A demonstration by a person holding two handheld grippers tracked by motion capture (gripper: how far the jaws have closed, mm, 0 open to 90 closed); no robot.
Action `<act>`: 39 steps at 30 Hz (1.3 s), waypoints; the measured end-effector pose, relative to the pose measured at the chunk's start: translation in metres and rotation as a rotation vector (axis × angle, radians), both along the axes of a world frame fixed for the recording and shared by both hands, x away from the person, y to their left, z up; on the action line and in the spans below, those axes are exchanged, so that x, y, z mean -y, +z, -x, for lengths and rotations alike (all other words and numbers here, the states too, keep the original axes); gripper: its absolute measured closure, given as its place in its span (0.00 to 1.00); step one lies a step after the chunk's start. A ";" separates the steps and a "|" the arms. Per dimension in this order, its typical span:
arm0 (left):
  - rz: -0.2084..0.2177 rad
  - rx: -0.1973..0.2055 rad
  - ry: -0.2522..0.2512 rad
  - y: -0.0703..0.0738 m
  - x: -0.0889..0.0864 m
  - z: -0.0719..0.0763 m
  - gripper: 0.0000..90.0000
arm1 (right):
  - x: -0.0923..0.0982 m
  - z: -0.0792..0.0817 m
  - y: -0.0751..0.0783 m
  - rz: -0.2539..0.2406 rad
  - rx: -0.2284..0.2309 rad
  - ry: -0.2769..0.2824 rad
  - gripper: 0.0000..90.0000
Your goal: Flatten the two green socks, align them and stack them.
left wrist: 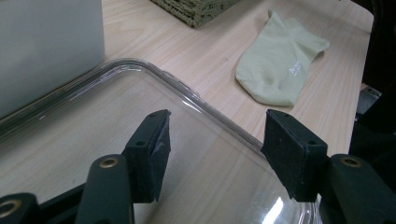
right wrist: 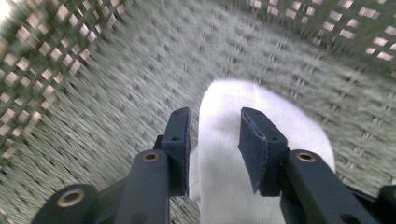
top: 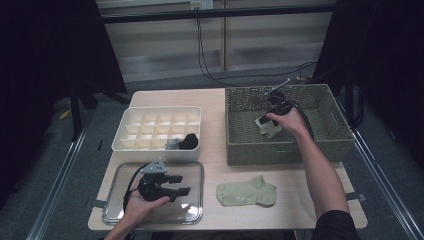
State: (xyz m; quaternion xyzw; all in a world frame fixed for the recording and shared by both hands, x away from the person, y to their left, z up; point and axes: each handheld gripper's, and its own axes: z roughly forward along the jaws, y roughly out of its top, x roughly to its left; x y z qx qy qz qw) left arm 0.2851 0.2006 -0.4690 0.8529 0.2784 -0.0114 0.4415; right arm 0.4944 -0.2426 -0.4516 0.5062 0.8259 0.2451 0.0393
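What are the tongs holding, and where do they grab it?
Nothing is gripped. The left tongs are open over the clear lid. The right tongs are in the wicker basket, open around a white sock, not pinching it.

basket walls [top: 235,125] hem gripper [top: 276,102], top open

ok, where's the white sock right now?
The white sock lies inside the woven basket at the table's right in the high view, under the right gripper.
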 end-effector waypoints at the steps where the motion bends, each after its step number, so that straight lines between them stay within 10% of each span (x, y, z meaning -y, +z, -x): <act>1: -0.001 -0.003 0.006 0.000 0.000 -0.001 0.46 | -0.002 0.000 -0.004 0.025 -0.019 0.011 0.66; 14: 0.006 -0.009 0.007 -0.001 0.000 0.001 0.44 | -0.007 -0.002 -0.018 0.113 -0.117 0.038 0.63; 24: -0.007 -0.011 0.008 -0.002 0.001 0.004 0.44 | -0.009 -0.003 -0.016 0.149 -0.119 0.035 0.95; 39: -0.017 0.001 0.011 -0.002 0.003 0.001 0.44 | 0.002 0.005 0.004 -0.060 0.004 0.000 0.96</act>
